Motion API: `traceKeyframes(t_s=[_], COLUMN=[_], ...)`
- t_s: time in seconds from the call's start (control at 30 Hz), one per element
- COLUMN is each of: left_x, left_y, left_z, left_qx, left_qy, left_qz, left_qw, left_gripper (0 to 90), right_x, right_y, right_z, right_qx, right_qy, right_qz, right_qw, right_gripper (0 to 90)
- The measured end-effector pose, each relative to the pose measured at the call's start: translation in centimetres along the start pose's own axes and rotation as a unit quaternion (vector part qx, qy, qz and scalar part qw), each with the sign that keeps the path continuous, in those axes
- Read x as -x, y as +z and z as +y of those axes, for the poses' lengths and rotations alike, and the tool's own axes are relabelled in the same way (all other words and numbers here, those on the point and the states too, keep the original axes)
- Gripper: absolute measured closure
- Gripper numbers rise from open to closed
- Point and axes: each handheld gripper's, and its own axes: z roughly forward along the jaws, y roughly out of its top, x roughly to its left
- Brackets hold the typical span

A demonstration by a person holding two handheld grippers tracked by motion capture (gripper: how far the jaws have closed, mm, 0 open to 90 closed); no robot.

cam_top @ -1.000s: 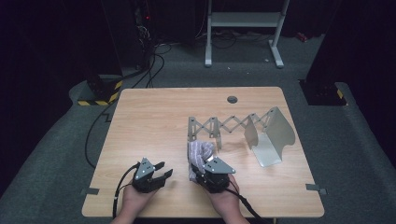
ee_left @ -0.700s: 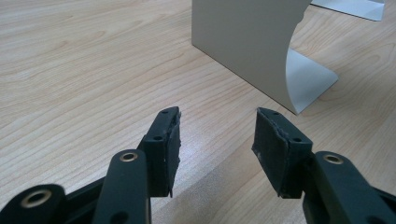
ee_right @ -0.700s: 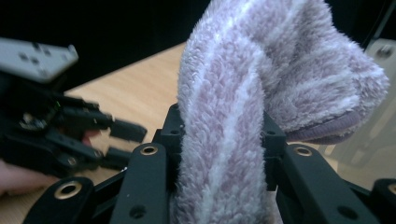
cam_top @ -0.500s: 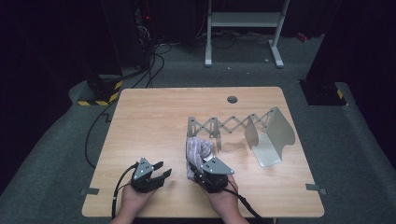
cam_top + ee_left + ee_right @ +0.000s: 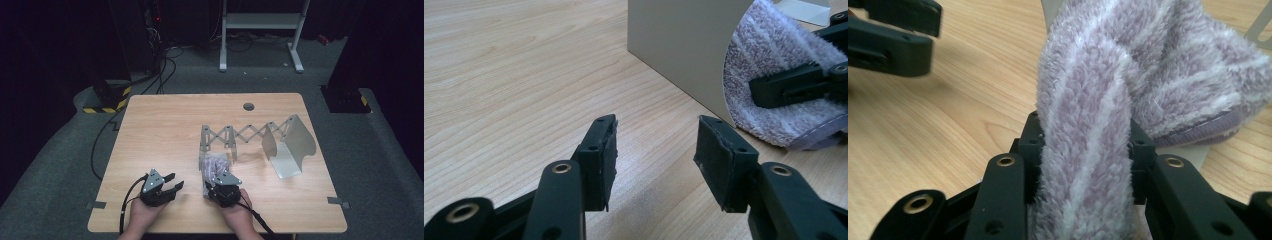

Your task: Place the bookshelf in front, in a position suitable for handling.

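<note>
Starting at our left, the left gripper (image 5: pixel 171 184) rests low over the wooden table (image 5: pixel 165 130) near its front edge, its jaws standing apart with nothing between them – bare wood shows in the gap in the left gripper view. We judge it idle for now. Its risk is mild: if we swing it rightward without looking, a jaw could catch the fabric or knock the other tool, since the two sit close together.

Next along, the right gripper (image 5: pixel 1083 150) is clamped on a fluffy lilac-and-white striped towel (image 5: pixel 1128 80), the pile squeezed between both pads. In the high view the towel (image 5: pixel 212 165) lies bunched on the table just in front of the near end plate of the expanding metal rack (image 5: pixel 235 136), partly against it. Here we see the main hazard – the bite takes a thick fold, not the whole cloth, so a quick lift could let plush fabric slide out, or the trailing part could snag on the rack's upright plate (image 5: pixel 684 45) and drag or tip it.

Farther right, the rack's scissor links run to a curved metal end piece (image 5: pixel 292 145), leaving little free passage on that side. The open room lies to the left and toward the far edge, where the tabletop is bare; the front edge is close behind both hands, so pulling back offers small margin.
</note>
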Motion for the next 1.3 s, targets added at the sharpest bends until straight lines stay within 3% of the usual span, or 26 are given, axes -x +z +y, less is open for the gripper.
traceKeyframes(t_s=[0.27, 0.43, 0.6, 0.97, 1.3], left_x=[-0.1, 0.0, -0.1, -0.1, -0.1], left_y=[0.0, -0.1, -0.1, -0.1, 0.1], left_z=[0.0, 0.0, 0.0, 0.0, 0.0], left_qx=[0.001, 0.001, 0.002, 0.001, -0.001], left_qy=[-0.001, -0.001, -0.001, -0.001, -0.002], left_qz=[0.001, 0.002, 0.003, 0.002, 0.000], left_qw=[1.0000, 1.0000, 1.0000, 1.0000, 1.0000], left_gripper=[50.7, 50.5, 50.5, 50.4, 50.4], right_x=[-0.5, -1.1, -1.4, -1.1, -0.8], right_y=[-2.9, -5.6, -7.2, -4.6, -1.1], right_z=[2.1, 3.7, 4.5, 3.1, 0.4], right_qx=[0.058, 0.108, 0.139, 0.087, 0.004], right_qy=[-0.004, -0.011, -0.020, -0.019, -0.017], right_qz=[0.017, 0.023, 0.021, 0.019, 0.015], right_qw=[0.9982, 0.9939, 0.9899, 0.9958, 0.9997], right_gripper=[64.3, 64.2, 64.2, 64.2, 63.8])
